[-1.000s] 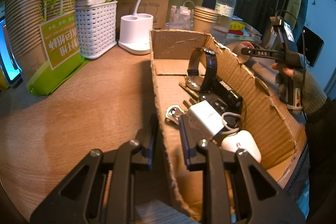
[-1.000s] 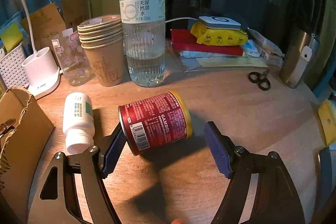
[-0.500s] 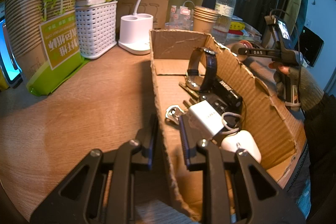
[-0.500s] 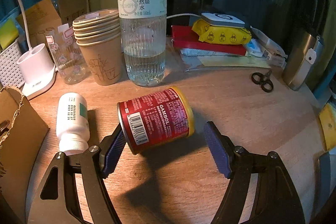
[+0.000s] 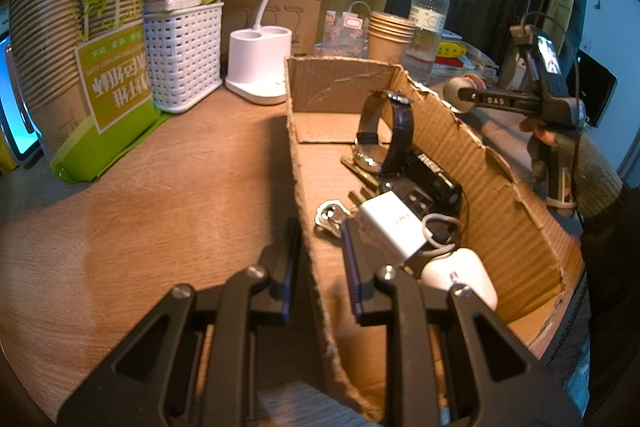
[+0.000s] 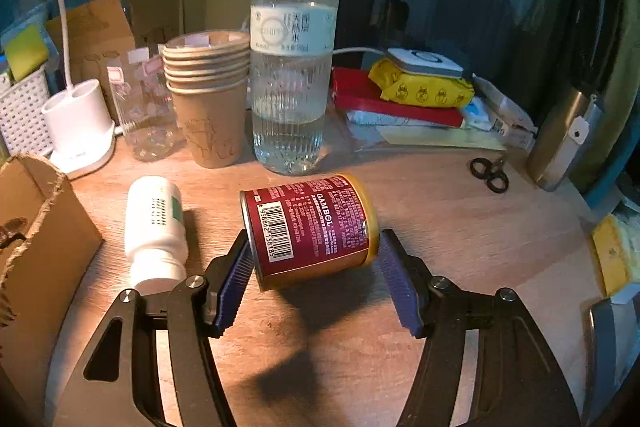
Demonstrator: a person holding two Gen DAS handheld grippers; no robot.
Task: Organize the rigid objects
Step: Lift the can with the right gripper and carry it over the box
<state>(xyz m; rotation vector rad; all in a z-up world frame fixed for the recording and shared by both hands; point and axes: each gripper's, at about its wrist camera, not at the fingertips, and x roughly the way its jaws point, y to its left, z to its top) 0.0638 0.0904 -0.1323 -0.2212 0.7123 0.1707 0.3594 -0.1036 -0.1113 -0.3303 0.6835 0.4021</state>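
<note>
A red can (image 6: 312,223) with a gold rim lies on its side on the wooden desk. My right gripper (image 6: 315,247) straddles it end to end and its jaws are closing. The left pad touches the can's barcode end, and the right pad sits a sliver off the gold end. A white pill bottle (image 6: 154,223) lies to the can's left. My left gripper (image 5: 320,267) is shut on the left wall of an open cardboard box (image 5: 298,155). The box holds a black watch (image 5: 396,131), a white charger (image 5: 390,227) and a white case (image 5: 460,275).
Behind the can stand a water bottle (image 6: 294,67) and stacked paper cups (image 6: 208,95). Black scissors (image 6: 490,173) lie at the right, near a pile of packets. A white lamp base (image 5: 260,67), a white basket (image 5: 184,55) and a green cup pack (image 5: 80,67) line the desk's far left.
The right gripper's jaws have narrowed around the red can, the right pad coming in close to the gold end. The left gripper has stayed on the box wall.
</note>
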